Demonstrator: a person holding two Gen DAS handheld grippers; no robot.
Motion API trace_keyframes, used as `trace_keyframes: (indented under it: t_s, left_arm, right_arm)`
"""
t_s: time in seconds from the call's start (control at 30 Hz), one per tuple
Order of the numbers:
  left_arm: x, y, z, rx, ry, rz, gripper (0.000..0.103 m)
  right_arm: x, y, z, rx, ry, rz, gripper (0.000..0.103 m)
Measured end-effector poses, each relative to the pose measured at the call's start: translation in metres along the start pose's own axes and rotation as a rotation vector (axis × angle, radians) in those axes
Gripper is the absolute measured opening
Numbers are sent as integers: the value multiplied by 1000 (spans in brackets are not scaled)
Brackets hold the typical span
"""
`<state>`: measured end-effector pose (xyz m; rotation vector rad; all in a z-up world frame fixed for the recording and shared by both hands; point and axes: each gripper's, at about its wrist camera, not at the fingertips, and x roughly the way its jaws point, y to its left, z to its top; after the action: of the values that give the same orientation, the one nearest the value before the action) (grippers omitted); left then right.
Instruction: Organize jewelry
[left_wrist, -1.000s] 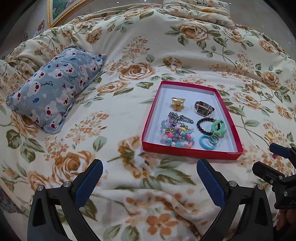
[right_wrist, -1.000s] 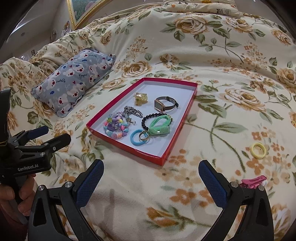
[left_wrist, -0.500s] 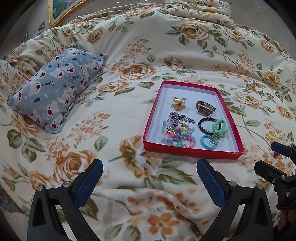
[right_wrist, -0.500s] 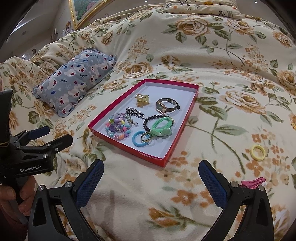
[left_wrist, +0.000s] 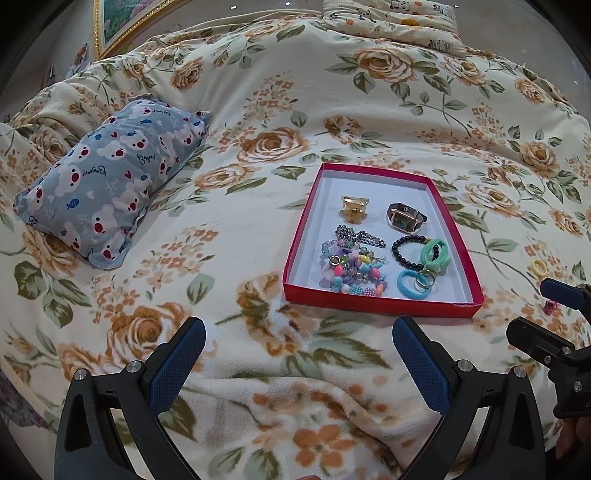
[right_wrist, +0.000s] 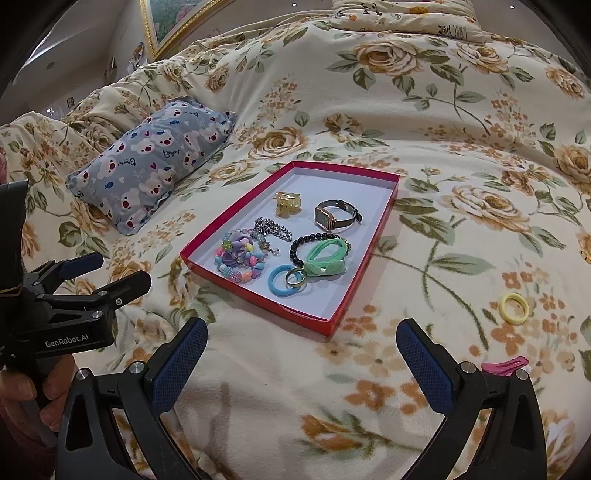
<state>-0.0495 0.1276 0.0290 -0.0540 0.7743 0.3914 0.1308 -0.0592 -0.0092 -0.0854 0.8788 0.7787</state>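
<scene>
Your right gripper's finger is covering most of the pink hair clip (right_wrist: 508, 366). In your left view, that clip (left_wrist: 550, 307) is showing only as a tiny speck. The frame edge is cutting off the gold-framed picture (right_wrist: 162, 26).

Blanket (left_wrist: 258, 369): fleecy floral cloth, matt. Tray (right_wrist: 258, 295): red card, white matt inside. Watch (right_wrist: 327, 218): glossy metal case. Chain (right_wrist: 273, 227): shiny metal. Pillow (left_wrist: 110, 184): printed cotton-like cloth.

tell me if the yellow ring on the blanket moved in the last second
No. The yellow ring lies on the same flower print, right of the red box.
</scene>
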Motion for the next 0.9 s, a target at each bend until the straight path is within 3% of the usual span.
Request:
trace_keyframes:
  t_s: [0.9]
  left_arm:
    - [-3, 0, -2, 0, -7, -7, 102]
  right_arm:
    - [-2, 5, 1, -6, -2, 8, 103]
